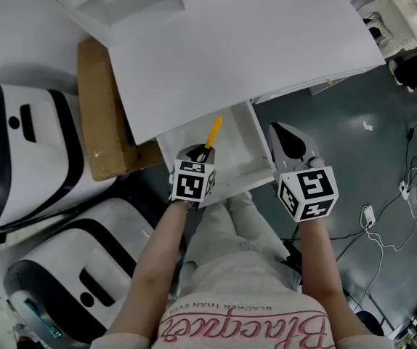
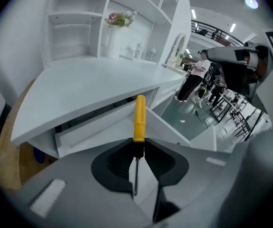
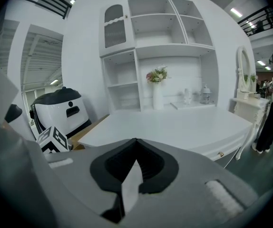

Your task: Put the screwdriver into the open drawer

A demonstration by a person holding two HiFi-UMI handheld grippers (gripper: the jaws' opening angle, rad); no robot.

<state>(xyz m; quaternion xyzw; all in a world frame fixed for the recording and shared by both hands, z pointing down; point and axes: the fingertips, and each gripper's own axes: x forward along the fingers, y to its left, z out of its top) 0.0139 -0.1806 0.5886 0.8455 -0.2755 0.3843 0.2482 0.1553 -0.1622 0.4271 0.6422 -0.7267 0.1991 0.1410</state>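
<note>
One screwdriver (image 2: 139, 118) pinched at neck in left claw (image 2: 137, 145), yellow handle jutting forward over drawer (image 1: 243, 151); right claw (image 3: 135, 142) closed, empty.

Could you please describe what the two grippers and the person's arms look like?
The left gripper and right gripper are grey moulded shells with black ribbed pads; each carries a white cube printed with black square markers. No sleeves show on the forearms; the shirt is pale with pink lettering.
</note>
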